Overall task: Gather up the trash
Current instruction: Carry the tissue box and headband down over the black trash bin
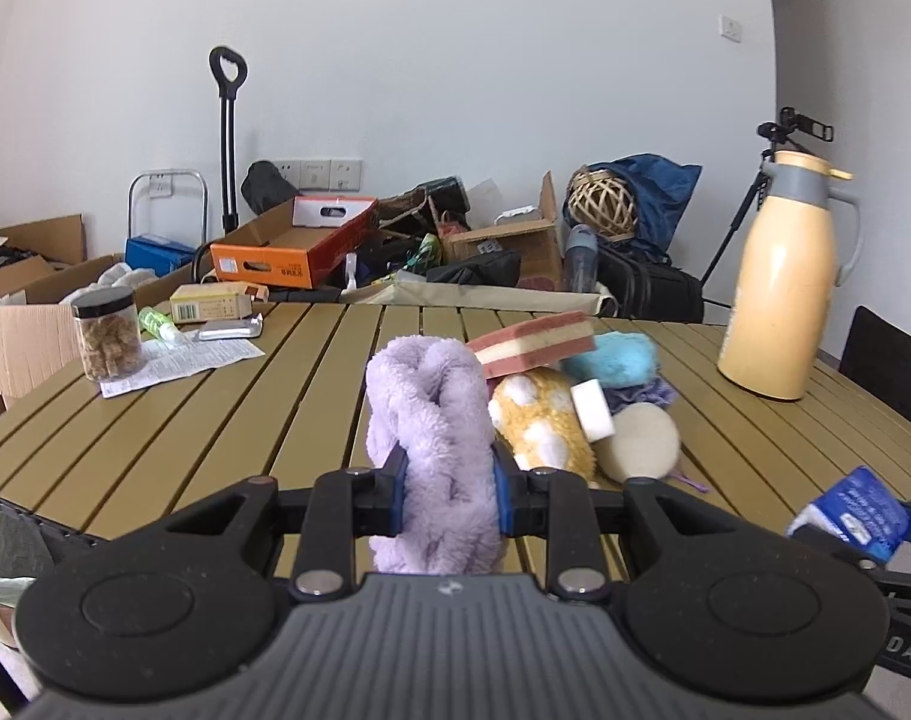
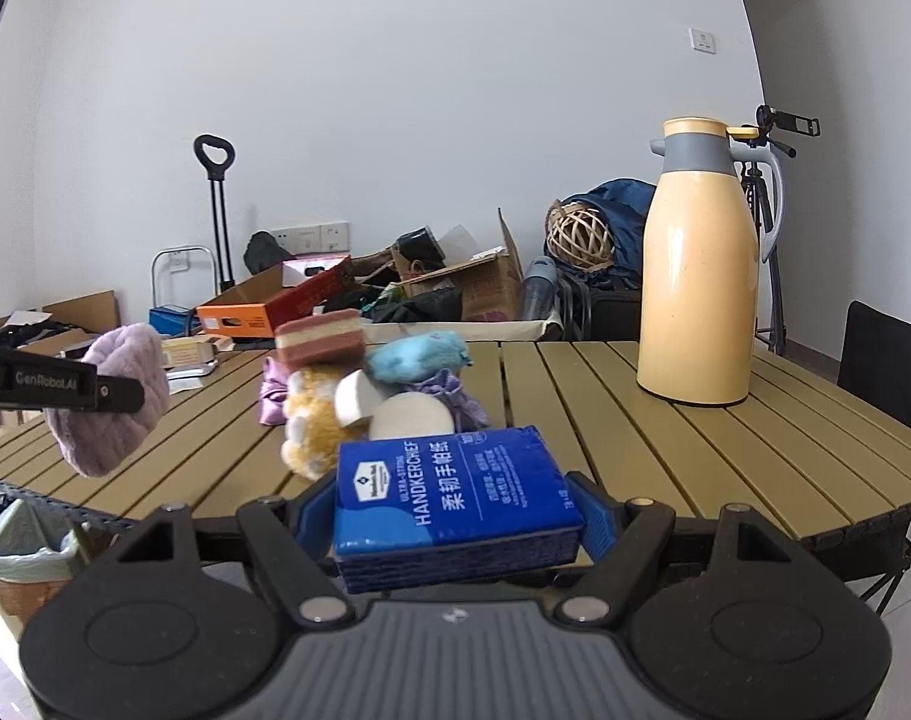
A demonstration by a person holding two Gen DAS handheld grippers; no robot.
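Over the near edge of the slatted tabletop [image 1: 215,420], the left claw [image 1: 448,483] pinches a fluffy lilac cloth [image 1: 431,420] upright, while the right claw [image 2: 449,516] clamps a blue handkerchief pack [image 2: 455,492]. Sponges and cloths [image 1: 551,396] sit heaped mid-tabletop; a yellow jug [image 1: 785,276] stands toward the far right corner.
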